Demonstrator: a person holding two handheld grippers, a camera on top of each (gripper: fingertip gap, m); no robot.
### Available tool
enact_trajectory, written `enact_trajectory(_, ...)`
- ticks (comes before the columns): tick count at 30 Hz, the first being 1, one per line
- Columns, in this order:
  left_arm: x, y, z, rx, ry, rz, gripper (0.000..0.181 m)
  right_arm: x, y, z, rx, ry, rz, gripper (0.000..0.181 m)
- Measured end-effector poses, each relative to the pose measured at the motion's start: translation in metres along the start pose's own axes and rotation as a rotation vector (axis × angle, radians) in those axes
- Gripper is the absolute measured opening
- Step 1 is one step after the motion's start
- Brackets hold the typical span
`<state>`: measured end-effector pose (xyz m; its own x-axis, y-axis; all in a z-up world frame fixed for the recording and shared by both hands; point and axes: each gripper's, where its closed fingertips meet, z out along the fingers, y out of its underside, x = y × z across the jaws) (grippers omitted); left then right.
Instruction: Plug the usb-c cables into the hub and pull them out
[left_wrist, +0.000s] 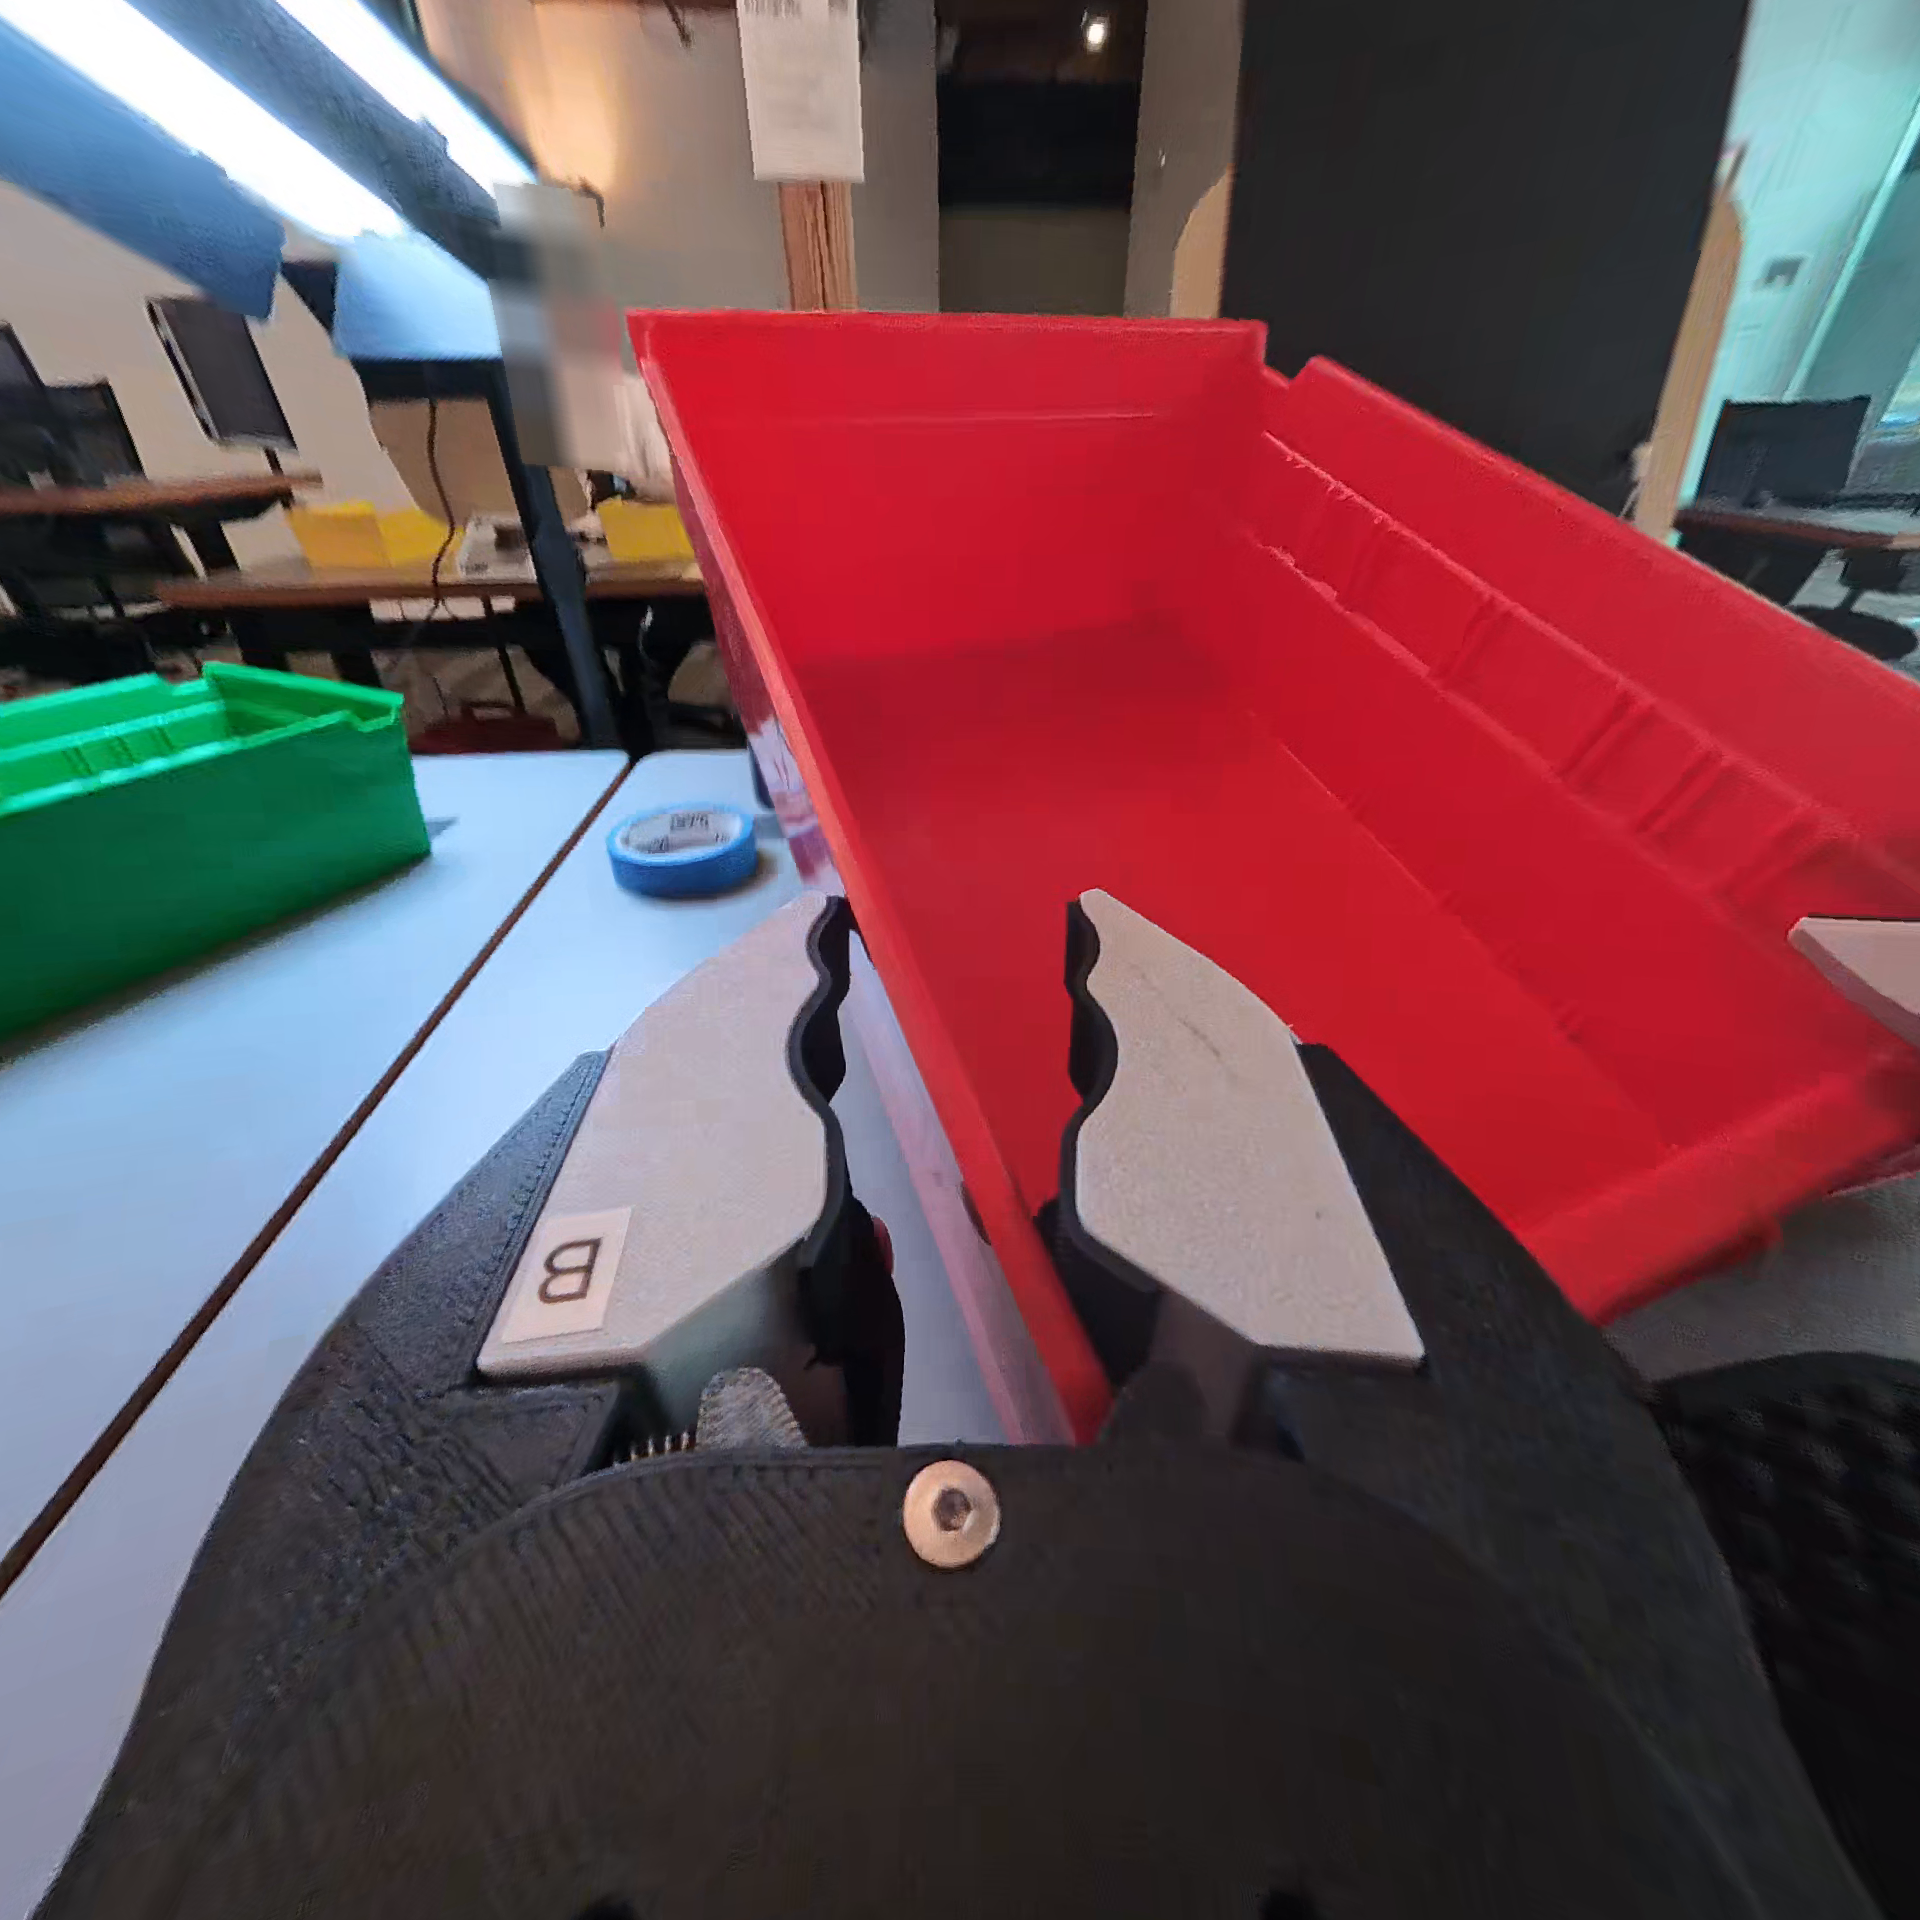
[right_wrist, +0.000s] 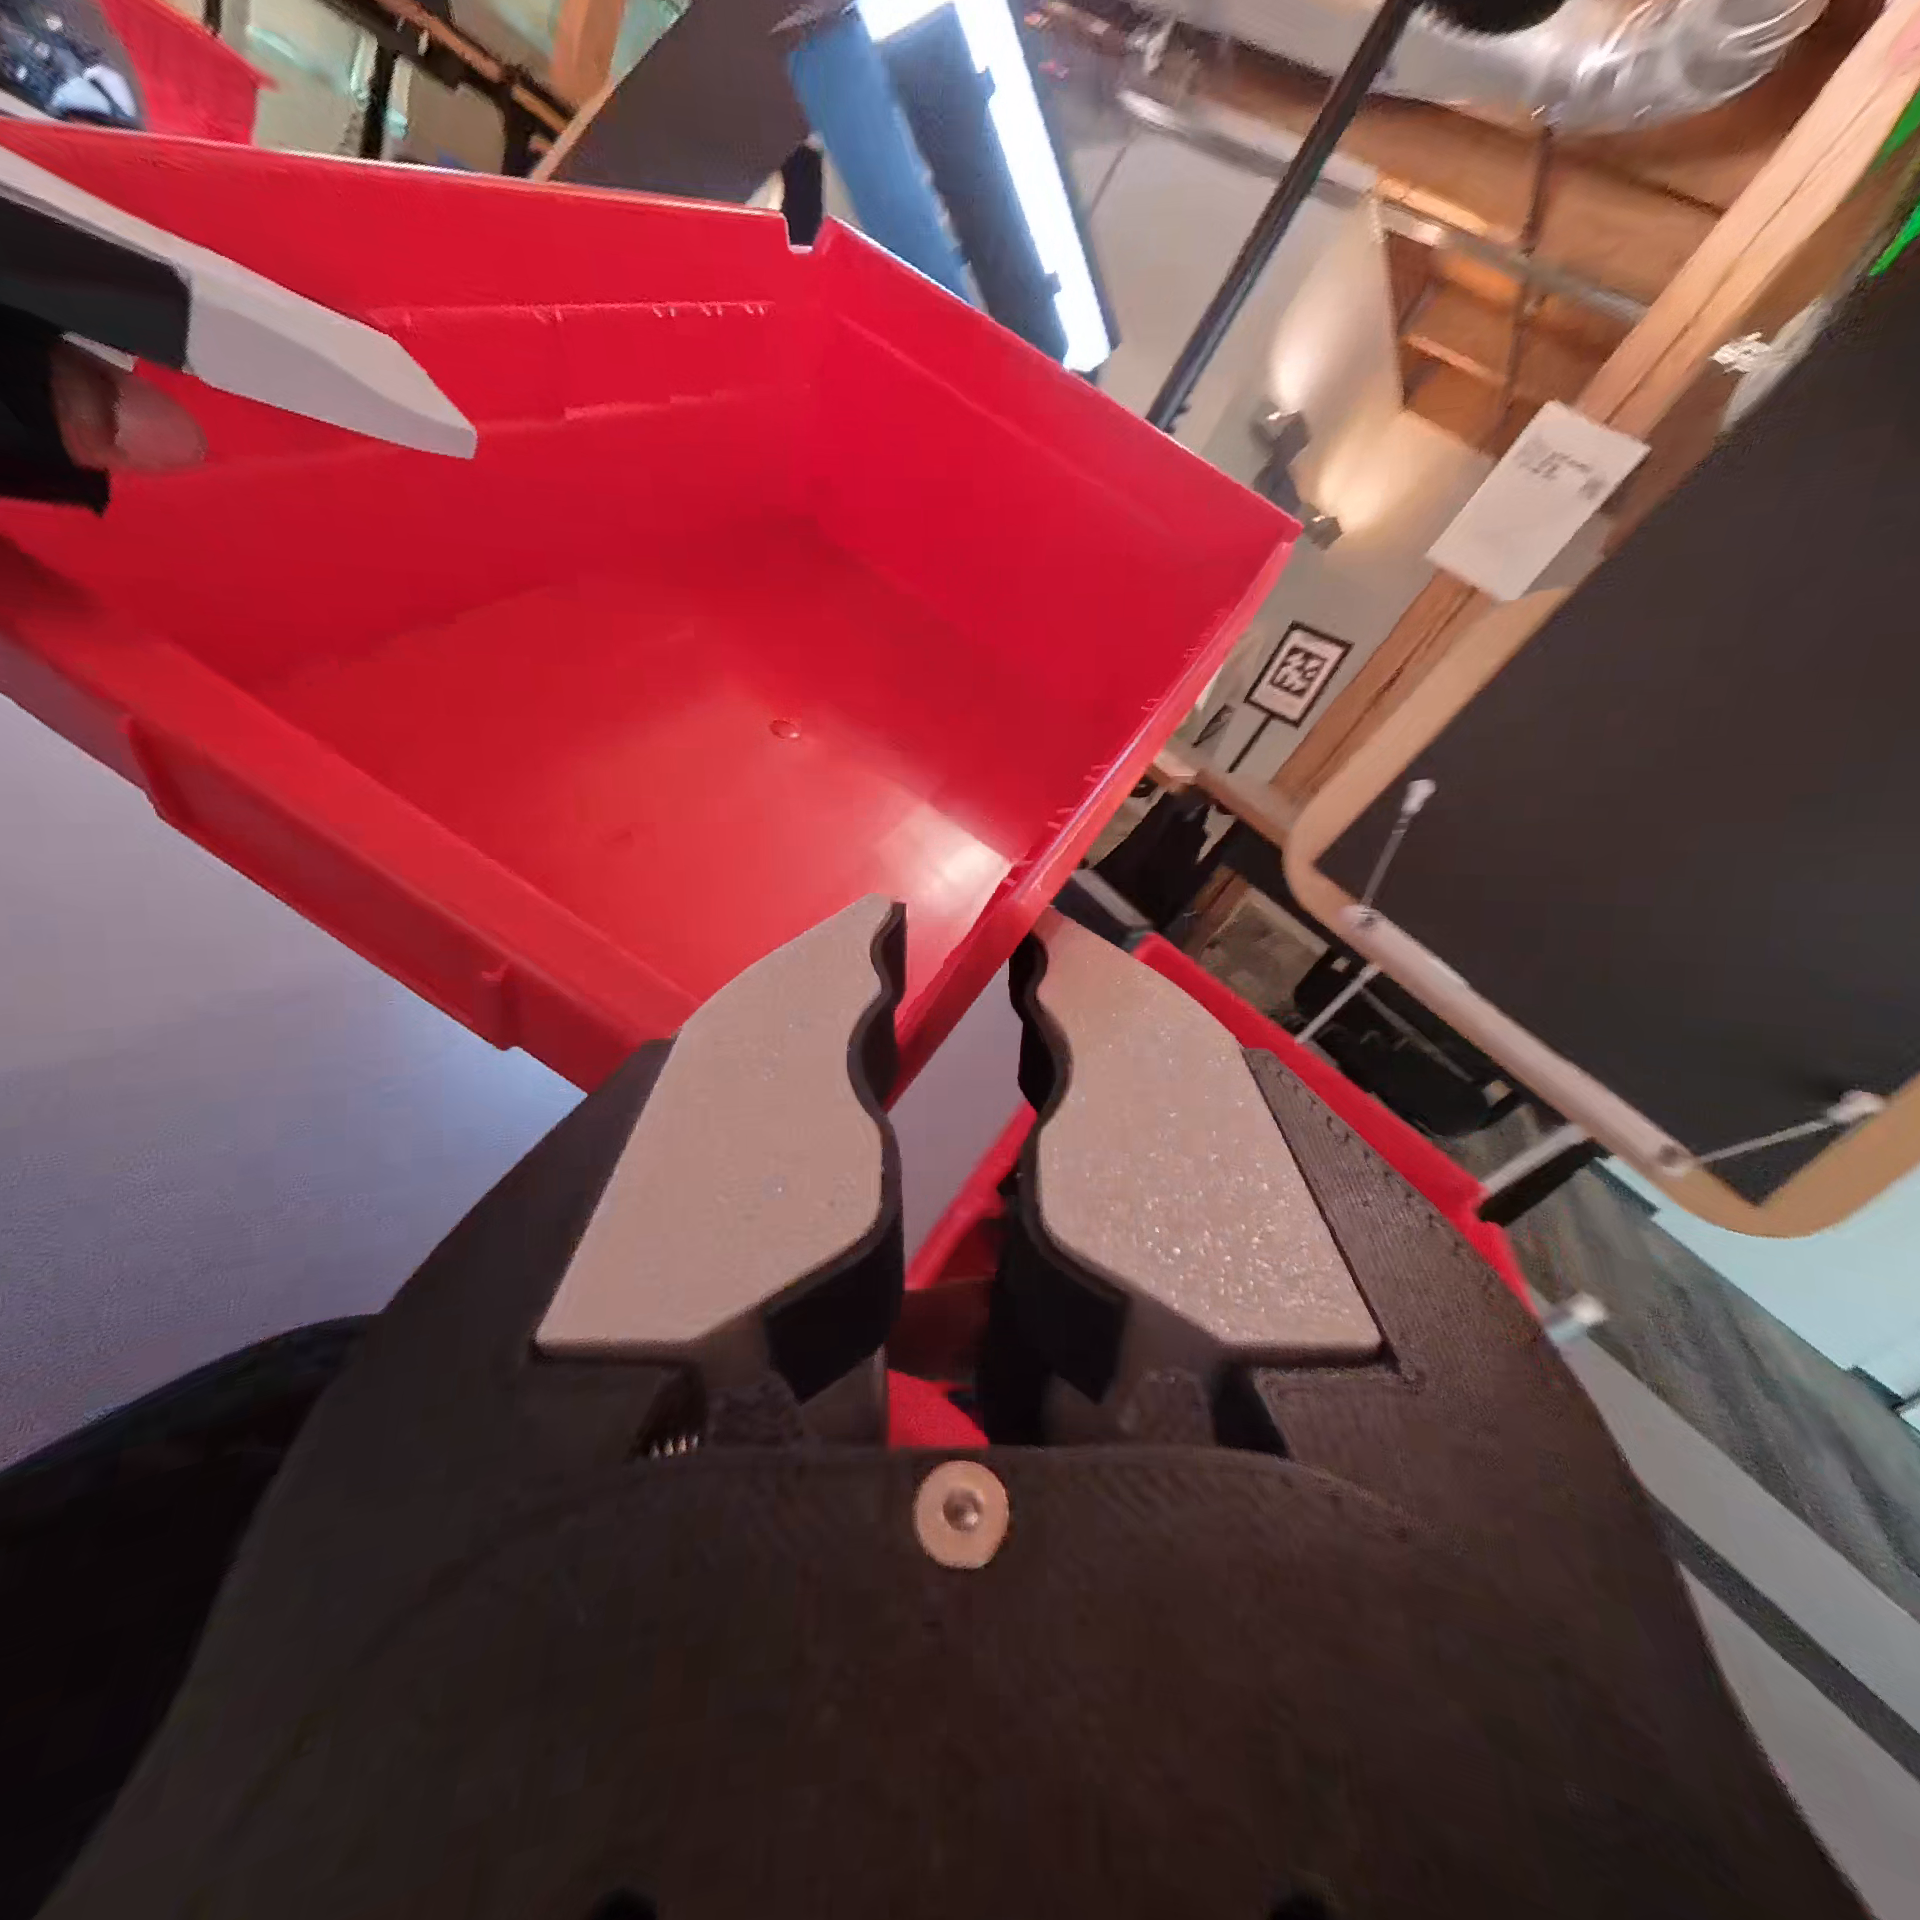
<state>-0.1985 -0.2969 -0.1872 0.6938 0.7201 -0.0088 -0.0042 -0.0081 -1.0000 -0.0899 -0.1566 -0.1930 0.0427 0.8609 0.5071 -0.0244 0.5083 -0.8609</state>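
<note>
Left hand-held gripper (left_wrist: 961, 1023) clamps one side wall of red bin (left_wrist: 1091, 810); right hand-held gripper (right_wrist: 956, 1023) pinches opposite wall. Bin lifted, tilted, inside bare, likely being tipped out or carried. Cables, hub not visible. Green bin (left_wrist: 197, 810), tape roll (left_wrist: 683, 847) toward tabletop's (left_wrist: 260, 1143) far edge.

Red bin (left_wrist: 1091, 727) cut off at right edge; far gripper (left_wrist: 1860, 961) mostly out of frame; background desks (left_wrist: 312, 582) blurred.
</note>
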Motion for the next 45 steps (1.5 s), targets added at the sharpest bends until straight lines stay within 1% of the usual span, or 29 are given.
enact_trajectory(3,0.038,-0.026,0.005,0.057,0.035,0.034,0.039,0.037,-0.006,-0.025,0.036,0.072,-0.008,0.017)
enact_trajectory(6,0.088,-0.045,0.020,0.114,0.119,0.041,0.039,0.080,-0.006,-0.056,0.063,0.191,-0.016,0.016)
enact_trajectory(10,0.167,-0.068,0.045,0.171,0.271,0.048,0.039,0.142,0.003,-0.108,0.053,0.374,-0.035,0.014)
enact_trajectory(14,0.256,-0.081,0.067,0.165,0.431,0.074,0.042,0.200,0.023,-0.165,-0.018,0.543,-0.044,0.013)
enact_trajectory(17,0.325,-0.080,0.083,0.162,0.545,0.055,0.042,0.240,0.043,-0.210,-0.095,0.709,-0.097,0.010)
enact_trajectory(20,0.394,-0.069,0.096,0.149,0.644,0.018,0.041,0.277,0.068,-0.256,-0.184,0.882,-0.139,0.008)
enact_trajectory(23,0.457,-0.047,0.100,0.083,0.738,0.043,0.047,0.305,0.094,-0.295,-0.195,0.962,-0.037,0.006)
enact_trajectory(25,0.489,-0.030,0.103,0.020,0.793,0.030,0.049,0.317,0.112,-0.314,-0.191,0.985,0.044,0.005)
enact_trajectory(26,0.501,-0.021,0.105,-0.004,0.811,0.020,0.049,0.322,0.121,-0.321,-0.214,0.999,0.056,0.004)
enact_trajectory(28,0.519,-0.004,0.113,-0.051,0.820,0.013,0.048,0.328,0.141,-0.328,-0.261,1.018,0.061,0.004)
enact_trajectory(30,0.529,0.011,0.119,-0.090,0.817,0.019,0.048,0.331,0.163,-0.331,-0.282,1.010,0.107,0.004)
enact_trajectory(34,0.538,0.032,0.125,-0.116,0.794,0.104,0.051,0.332,0.200,-0.330,-0.317,0.977,0.252,0.004)
enact_trajectory(35,0.539,0.036,0.127,-0.136,0.796,0.093,0.052,0.332,0.208,-0.329,-0.328,0.968,0.266,0.004)
enact_trajectory(40,0.538,0.056,0.137,-0.170,0.775,0.113,0.053,0.327,0.235,-0.321,-0.357,0.935,0.299,0.005)
enact_trajectory(45,0.542,0.078,0.138,-0.252,0.802,0.084,0.060,0.323,0.260,-0.319,-0.416,0.892,0.350,0.005)
